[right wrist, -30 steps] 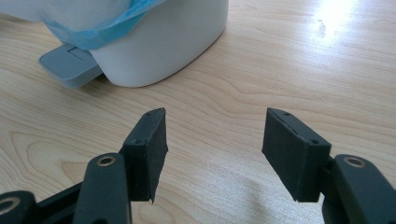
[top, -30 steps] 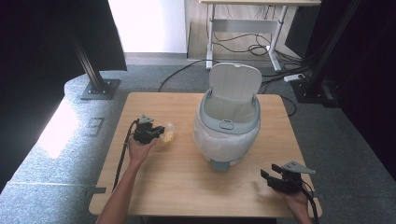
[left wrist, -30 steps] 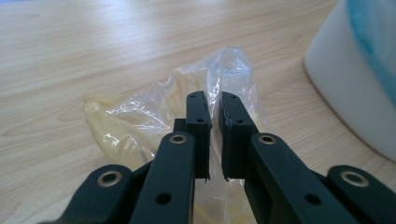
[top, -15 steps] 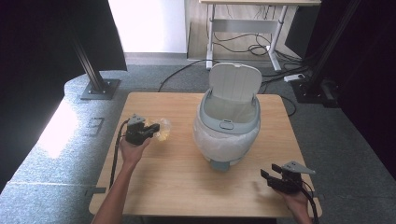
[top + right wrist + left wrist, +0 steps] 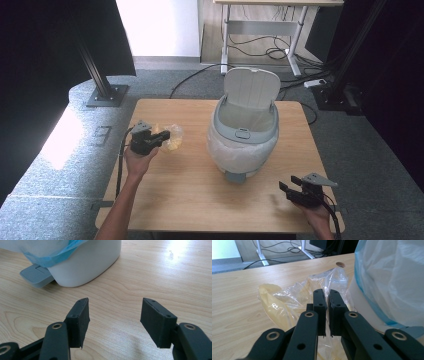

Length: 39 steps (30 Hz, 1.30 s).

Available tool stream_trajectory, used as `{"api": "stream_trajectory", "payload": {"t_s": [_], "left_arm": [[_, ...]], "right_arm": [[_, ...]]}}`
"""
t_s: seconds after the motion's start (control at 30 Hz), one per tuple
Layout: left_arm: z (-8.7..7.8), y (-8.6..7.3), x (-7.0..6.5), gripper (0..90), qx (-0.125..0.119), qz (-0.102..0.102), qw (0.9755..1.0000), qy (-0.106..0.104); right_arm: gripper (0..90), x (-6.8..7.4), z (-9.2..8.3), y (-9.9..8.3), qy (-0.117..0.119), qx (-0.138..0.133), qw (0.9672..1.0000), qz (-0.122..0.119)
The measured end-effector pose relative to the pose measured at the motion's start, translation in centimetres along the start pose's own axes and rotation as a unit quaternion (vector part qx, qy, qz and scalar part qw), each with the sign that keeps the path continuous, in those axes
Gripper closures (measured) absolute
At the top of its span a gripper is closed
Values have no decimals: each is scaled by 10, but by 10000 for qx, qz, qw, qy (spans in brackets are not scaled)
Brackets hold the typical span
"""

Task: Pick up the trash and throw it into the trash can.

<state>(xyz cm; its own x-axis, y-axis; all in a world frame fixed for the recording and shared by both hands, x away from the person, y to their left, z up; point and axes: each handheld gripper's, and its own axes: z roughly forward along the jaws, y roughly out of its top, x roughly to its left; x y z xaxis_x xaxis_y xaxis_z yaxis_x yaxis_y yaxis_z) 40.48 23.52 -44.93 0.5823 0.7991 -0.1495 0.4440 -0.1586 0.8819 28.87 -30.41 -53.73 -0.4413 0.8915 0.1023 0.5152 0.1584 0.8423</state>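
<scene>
Left tongs (image 5: pixel 162 136): clamped on crumpled plastic bag (image 5: pixel 172 137), being held above the tabletop (image 5: pixel 190 190), left of the lined pedal bin (image 5: pixel 245 135), lid raised. Step judged: carrying to bin; release over opening needed. Right tongs (image 5: pixel 291 189): being rested wide, nothing held.

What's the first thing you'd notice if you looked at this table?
The big white bin in the middle of the wooden table, its lid standing open and a plastic liner draped over its rim. Left of it, the left tool is shut on a crinkly yellowish plastic bag.
</scene>
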Motion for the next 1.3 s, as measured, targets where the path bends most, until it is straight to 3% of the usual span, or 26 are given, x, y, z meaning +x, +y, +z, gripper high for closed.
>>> {"api": "stream_trajectory", "payload": {"t_s": [0.1,0.77,1.3], "left_arm": [[-6,5,-5,852,-39,108,9999,6],[-26,27,-27,853,-285,347,9987,-222],[-35,39,-35,858,-420,411,9976,-373]], "right_arm": [[396,1,0,0,0,2,10000,-11],[396,0,0,-1,-16,5,10000,15],[396,-2,1,-2,-26,30,10000,19]]}}
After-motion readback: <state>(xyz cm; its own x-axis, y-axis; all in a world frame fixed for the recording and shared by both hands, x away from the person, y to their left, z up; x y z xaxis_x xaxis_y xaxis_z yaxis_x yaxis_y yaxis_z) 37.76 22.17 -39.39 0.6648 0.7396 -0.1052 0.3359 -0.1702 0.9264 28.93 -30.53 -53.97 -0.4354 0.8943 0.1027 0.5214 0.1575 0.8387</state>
